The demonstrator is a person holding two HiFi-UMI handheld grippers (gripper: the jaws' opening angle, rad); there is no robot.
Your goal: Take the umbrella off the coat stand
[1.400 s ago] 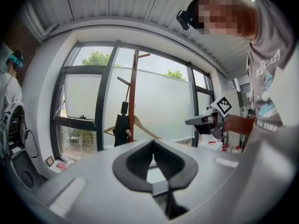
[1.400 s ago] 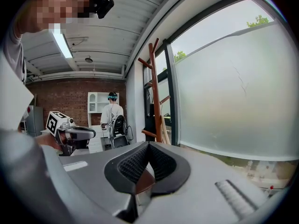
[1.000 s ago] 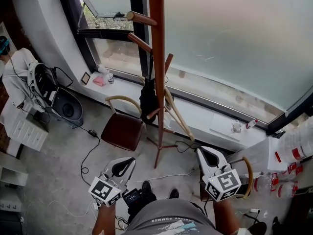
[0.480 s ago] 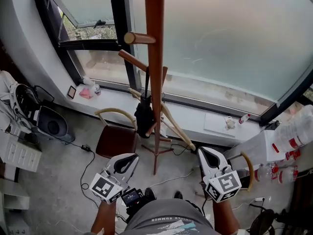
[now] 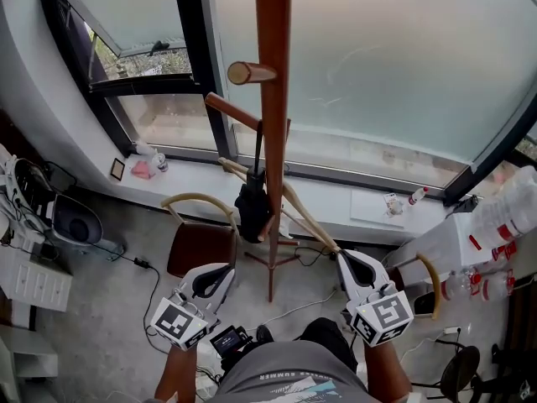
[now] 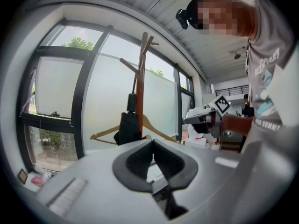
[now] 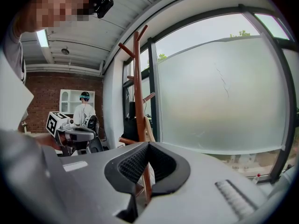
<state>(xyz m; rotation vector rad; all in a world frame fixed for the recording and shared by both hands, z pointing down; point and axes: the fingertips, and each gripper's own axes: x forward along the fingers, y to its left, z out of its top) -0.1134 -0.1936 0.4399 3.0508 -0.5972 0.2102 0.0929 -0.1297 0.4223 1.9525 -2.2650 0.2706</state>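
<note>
A brown wooden coat stand (image 5: 273, 99) rises before the window. From one of its lower pegs hangs a black folded umbrella (image 5: 252, 201), close against the pole. My left gripper (image 5: 220, 270) is shut and empty, low and to the left of the stand's foot. To the right of the foot, my right gripper (image 5: 350, 262) is shut and empty as well. In the left gripper view the umbrella (image 6: 127, 127) hangs ahead of the left gripper (image 6: 153, 141), well apart from it. The right gripper view shows the stand (image 7: 137, 78) and umbrella (image 7: 131, 122) beyond the right gripper (image 7: 148, 144).
A wooden clothes hanger (image 5: 306, 214) also hangs on the stand. A chair with a brown seat (image 5: 197, 246) stands left of the stand's base, under the window sill (image 5: 189, 177). White boxes with bottles (image 5: 495, 233) are at the right. Cables cross the floor. Another person (image 7: 83, 112) stands far back.
The stand and window have come closer and larger in the head view. Both grippers have moved toward the stand, still shut and empty.
</note>
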